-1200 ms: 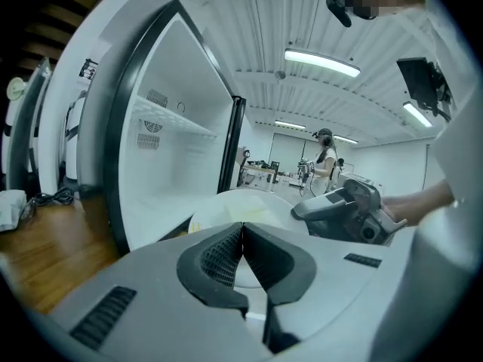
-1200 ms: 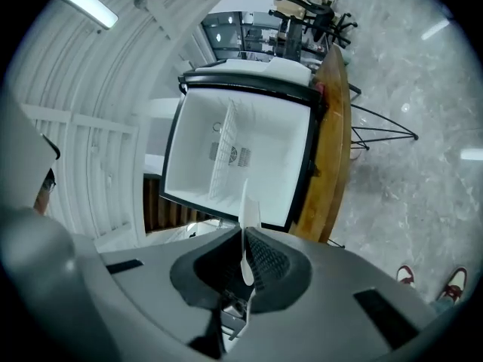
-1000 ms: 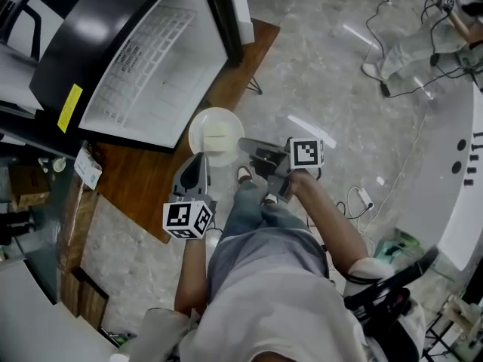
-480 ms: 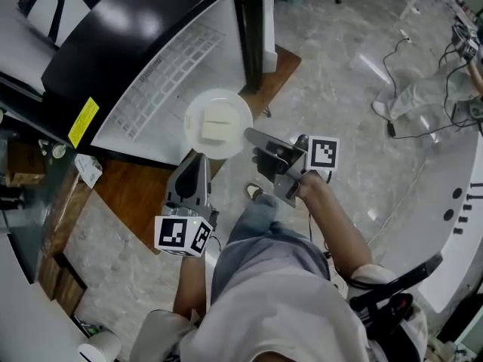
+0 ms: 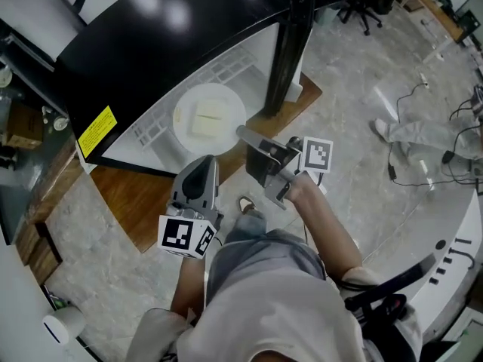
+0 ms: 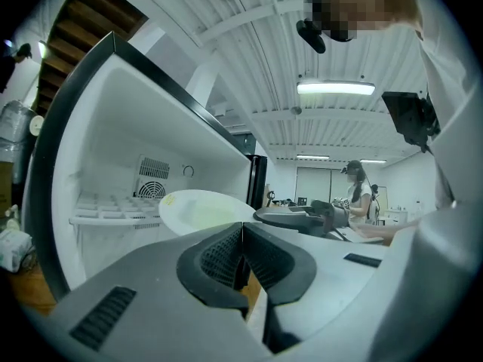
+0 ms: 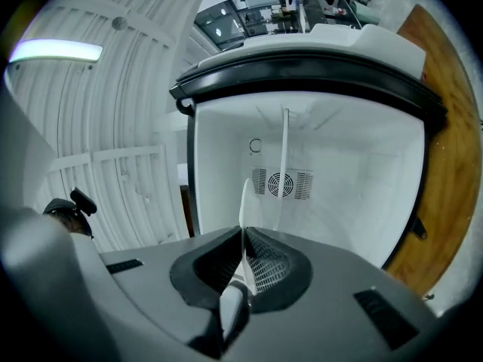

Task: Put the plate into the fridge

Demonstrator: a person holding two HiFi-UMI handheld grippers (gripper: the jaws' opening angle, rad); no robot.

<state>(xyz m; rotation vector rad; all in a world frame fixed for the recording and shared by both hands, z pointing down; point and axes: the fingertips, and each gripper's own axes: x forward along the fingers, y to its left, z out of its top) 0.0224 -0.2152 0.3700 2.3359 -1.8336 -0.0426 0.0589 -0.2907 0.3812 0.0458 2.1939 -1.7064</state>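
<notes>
A round white plate (image 5: 209,119) with a pale slab on it is held out in front of the open fridge (image 5: 226,70), whose inside is white with wire shelves. My right gripper (image 5: 245,136) is shut on the plate's near rim. In the right gripper view the plate (image 7: 245,200) shows edge-on between the pads, with the fridge's back-wall fan vent (image 7: 281,183) beyond it. My left gripper (image 5: 202,163) is shut and holds nothing, just below and left of the plate. The left gripper view shows the plate (image 6: 204,208) ahead and the right gripper (image 6: 302,217) beside it.
The fridge stands on a wooden platform (image 5: 147,198) and has a black casing (image 5: 143,29) with a yellow label (image 5: 96,131). A black door edge (image 5: 290,47) rises right of the opening. Cables (image 5: 423,168) and an office chair (image 5: 362,2) are on the marble floor.
Both grippers and the plate have risen and moved toward the fridge opening. The plate now sits over the white shelves instead of over the wooden platform's edge.
</notes>
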